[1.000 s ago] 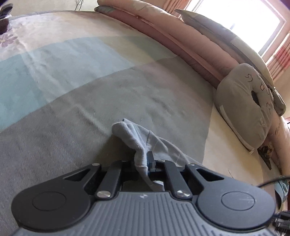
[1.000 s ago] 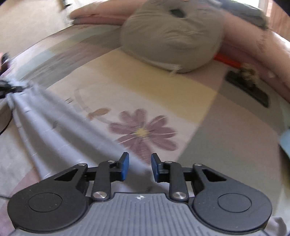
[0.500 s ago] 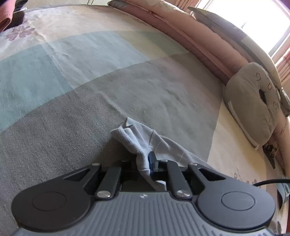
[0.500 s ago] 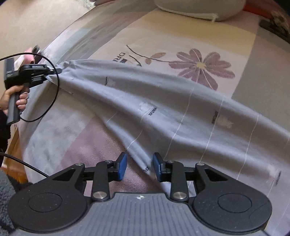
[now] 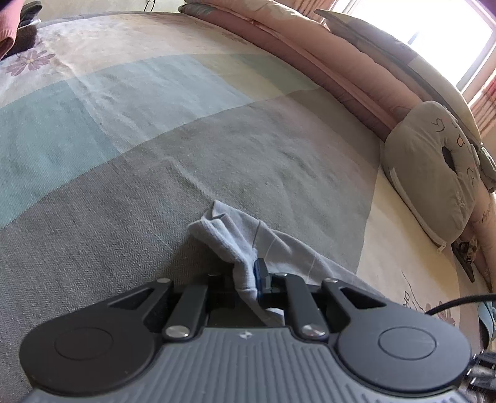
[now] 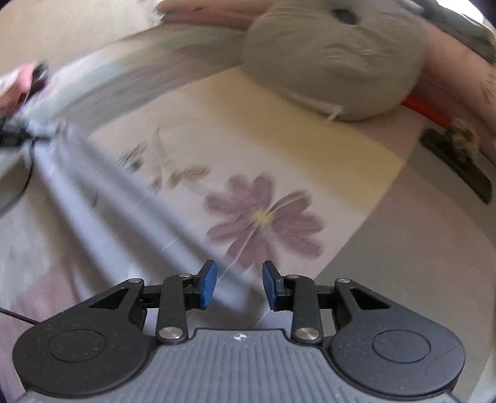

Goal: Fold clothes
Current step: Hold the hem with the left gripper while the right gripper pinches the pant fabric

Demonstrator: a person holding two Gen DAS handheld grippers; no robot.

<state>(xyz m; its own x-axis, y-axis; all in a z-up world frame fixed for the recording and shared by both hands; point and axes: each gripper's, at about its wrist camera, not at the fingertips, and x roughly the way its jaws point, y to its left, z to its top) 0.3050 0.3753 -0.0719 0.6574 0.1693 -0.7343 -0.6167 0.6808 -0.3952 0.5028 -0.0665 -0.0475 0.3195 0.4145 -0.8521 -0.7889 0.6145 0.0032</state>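
1. The left gripper (image 5: 248,279) has its fingers clamped on a bunched corner of the pale grey garment (image 5: 235,238), held just above the patchwork bedspread (image 5: 155,124).
2. The right gripper (image 6: 238,285) has its fingers apart, with a blurred fold of the garment between them; whether it touches the pads cannot be told.
3. A grey cushion (image 6: 328,55) lies well beyond.

Window (image 5: 458,28) glare; right view motion-blurred, fisheye-bent.
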